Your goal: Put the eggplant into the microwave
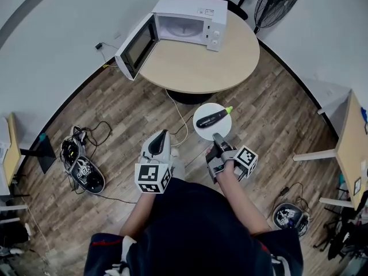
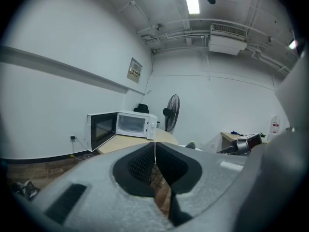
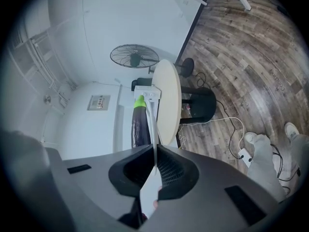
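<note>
Nearest, in front of the person's body: left gripper (image 1: 163,134), pressed together on nothing. Just beside it, right gripper (image 1: 217,138), pinching the near rim of a white plate (image 1: 201,127), held above the wooden floor (image 1: 115,108). On that plate, lying lengthwise: the eggplant (image 1: 214,117), dark purple, green stem end turned away from the gripper. Farther on, a round tabletop (image 1: 195,68). At its far edge, the white microwave (image 1: 190,25), door swung wide open. Beyond, a standing fan (image 1: 279,2).
</note>
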Tool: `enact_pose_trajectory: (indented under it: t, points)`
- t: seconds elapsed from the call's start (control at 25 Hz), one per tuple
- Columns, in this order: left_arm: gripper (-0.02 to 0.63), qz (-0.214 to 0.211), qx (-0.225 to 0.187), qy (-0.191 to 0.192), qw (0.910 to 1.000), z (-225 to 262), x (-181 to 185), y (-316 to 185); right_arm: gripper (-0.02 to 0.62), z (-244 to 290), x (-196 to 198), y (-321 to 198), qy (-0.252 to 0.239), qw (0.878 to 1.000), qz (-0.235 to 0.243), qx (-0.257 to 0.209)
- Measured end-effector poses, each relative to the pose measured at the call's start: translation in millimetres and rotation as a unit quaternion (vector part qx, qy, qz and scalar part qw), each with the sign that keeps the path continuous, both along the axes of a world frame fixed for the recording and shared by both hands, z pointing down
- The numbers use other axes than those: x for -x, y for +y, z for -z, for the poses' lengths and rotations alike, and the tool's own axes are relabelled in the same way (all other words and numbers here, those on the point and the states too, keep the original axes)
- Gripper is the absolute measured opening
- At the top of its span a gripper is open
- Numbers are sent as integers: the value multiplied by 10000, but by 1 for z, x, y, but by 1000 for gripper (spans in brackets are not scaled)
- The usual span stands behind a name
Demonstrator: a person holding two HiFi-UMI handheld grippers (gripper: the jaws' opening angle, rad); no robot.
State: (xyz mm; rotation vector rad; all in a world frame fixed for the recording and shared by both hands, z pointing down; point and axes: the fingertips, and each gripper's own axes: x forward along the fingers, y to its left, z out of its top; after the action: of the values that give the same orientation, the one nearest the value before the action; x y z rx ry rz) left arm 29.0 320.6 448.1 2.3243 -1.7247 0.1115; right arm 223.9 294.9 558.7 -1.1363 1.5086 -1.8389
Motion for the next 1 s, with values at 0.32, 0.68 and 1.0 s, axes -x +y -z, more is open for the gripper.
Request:
enact_pose_trajectory:
  t: [0.32, 0.68, 1.0]
  points:
    - [20, -238, 58, 126, 9996, 10, 26, -102, 20, 10, 33, -91, -23, 9999, -98, -52]
    - [20, -375, 110, 154, 9991, 15, 73, -187, 20, 18, 74, -172, 66, 9997, -219, 15]
    - [20, -444, 138, 148, 9988, 9, 100, -231, 20, 15, 97, -213, 76, 9995, -304, 36]
